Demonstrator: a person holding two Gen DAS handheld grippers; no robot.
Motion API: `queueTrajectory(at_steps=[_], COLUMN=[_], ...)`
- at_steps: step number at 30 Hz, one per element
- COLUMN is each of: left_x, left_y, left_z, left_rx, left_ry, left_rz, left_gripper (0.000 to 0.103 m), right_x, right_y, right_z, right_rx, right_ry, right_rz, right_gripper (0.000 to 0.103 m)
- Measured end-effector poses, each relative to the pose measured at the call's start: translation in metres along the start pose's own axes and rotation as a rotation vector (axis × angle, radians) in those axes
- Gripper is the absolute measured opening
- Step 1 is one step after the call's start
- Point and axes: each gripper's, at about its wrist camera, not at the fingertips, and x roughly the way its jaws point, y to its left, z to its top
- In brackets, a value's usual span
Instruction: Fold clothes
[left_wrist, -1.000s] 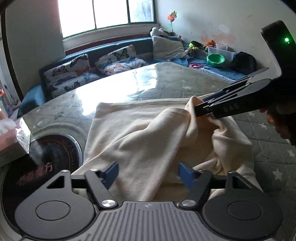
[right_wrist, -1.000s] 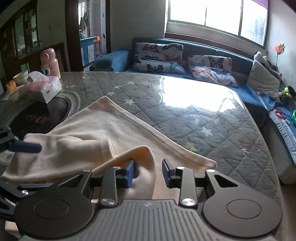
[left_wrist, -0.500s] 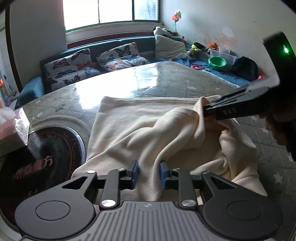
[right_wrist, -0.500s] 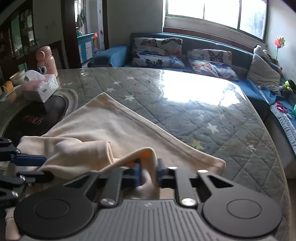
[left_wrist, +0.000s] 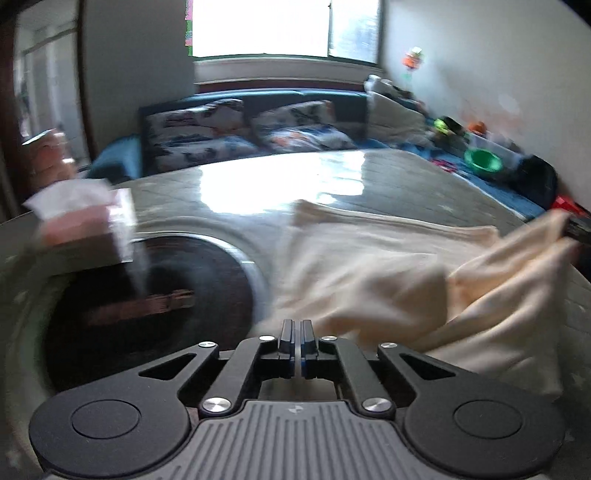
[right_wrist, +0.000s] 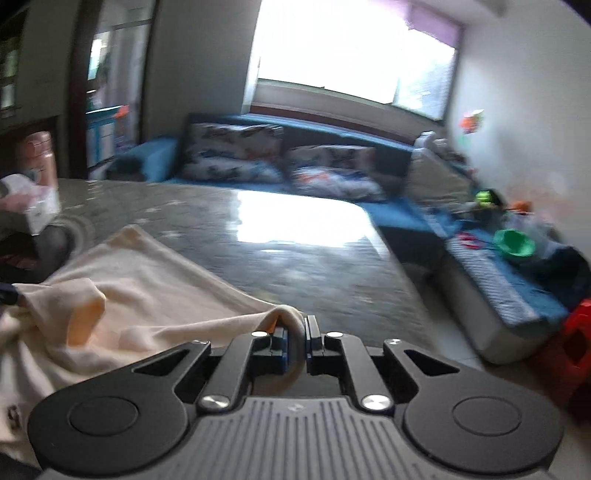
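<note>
A cream cloth (left_wrist: 369, 266) lies rumpled on the grey quilted table cover (left_wrist: 388, 173). In the left wrist view my left gripper (left_wrist: 296, 328) is shut at the cloth's near left edge, with only a thin sliver of fabric showing between its pads. The right wrist view shows the cloth (right_wrist: 147, 288) drawn up into a peak at the left gripper's blue tip (right_wrist: 5, 295). My right gripper (right_wrist: 295, 326) is shut on a rolled fold of the cloth. It shows dark at the right edge of the left view (left_wrist: 580, 230), with the cloth pulled up to it.
A tissue box (left_wrist: 81, 218) stands beside a round dark inset (left_wrist: 147, 295) in the table, left of the cloth. A pink bottle (right_wrist: 37, 155) is at the far left. A blue sofa (right_wrist: 332, 136) with cushions runs behind; a green bowl (right_wrist: 513, 242) and red stool (right_wrist: 576, 343) are right.
Both grippers have shut on the cloth, the left from wide open. Both have moved and turned, and the cloth is now raised between them. Both views are blurred.
</note>
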Motion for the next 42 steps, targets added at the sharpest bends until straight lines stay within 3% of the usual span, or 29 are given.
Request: queueTrajectory(at_steps=[4, 6, 8, 9, 12, 13, 15, 17, 19, 26, 31, 33, 42], left_x=[-0.016, -0.021, -0.026, -0.029, -0.036, -0.036, -0.037, -0.034, -0.030, 0.009, 0.038, 0.040, 0.018], left_y=[0.036, 0.046, 0.043, 0.035, 0.007, -0.004, -0.025, -0.043, -0.060, -0.097, -0.098, -0.094, -0.044], left_z=[-0.006, -0.011, -0.015, -0.017, -0.020, -0.020, -0.018, -0.014, -0.010, 0.005, 0.006, 0.005, 0.009], left_rx=[-0.082, -0.112, -0.101, -0.072, 0.010, 0.029, 0.059, 0.086, 0.110, 0.191, 0.177, 0.161, 0.028], left_ry=[-0.019, -0.006, 0.004, 0.006, -0.002, -0.004, -0.015, -0.026, -0.034, -0.015, 0.046, 0.048, -0.022], left_rz=[0.065, 0.049, 0.014, -0.001, -0.053, -0.072, -0.089, -0.106, -0.124, -0.129, -0.137, -0.140, -0.053], left_gripper=[0.002, 0.002, 0.003, 0.008, 0.023, 0.040, 0.060, 0.065, 0.079, 0.074, 0.021, 0.015, 0.008], right_x=[-0.018, -0.019, -0.018, -0.020, -0.030, -0.033, -0.040, -0.045, -0.051, -0.055, -0.037, -0.025, 0.036], right_y=[-0.024, -0.033, -0.037, -0.039, -0.039, -0.039, -0.038, -0.037, -0.039, -0.039, -0.025, -0.019, 0.020], right_z=[-0.033, -0.050, -0.066, -0.075, -0.082, -0.081, -0.078, -0.076, -0.077, -0.071, -0.050, -0.041, -0.016], right_rx=[0.093, 0.152, 0.187, 0.196, 0.229, 0.238, 0.236, 0.222, 0.224, 0.206, 0.117, 0.077, -0.059], right_ry=[0.050, 0.105, 0.150, 0.156, 0.139, 0.130, 0.109, 0.089, 0.074, 0.042, 0.027, 0.028, 0.097], right_rz=[-0.081, -0.078, -0.077, -0.096, -0.096, -0.091, -0.090, -0.098, -0.107, -0.077, -0.032, -0.007, 0.083], right_gripper=[0.008, 0.008, 0.016, 0.025, 0.027, 0.030, 0.034, 0.045, 0.051, 0.052, 0.052, 0.052, 0.050])
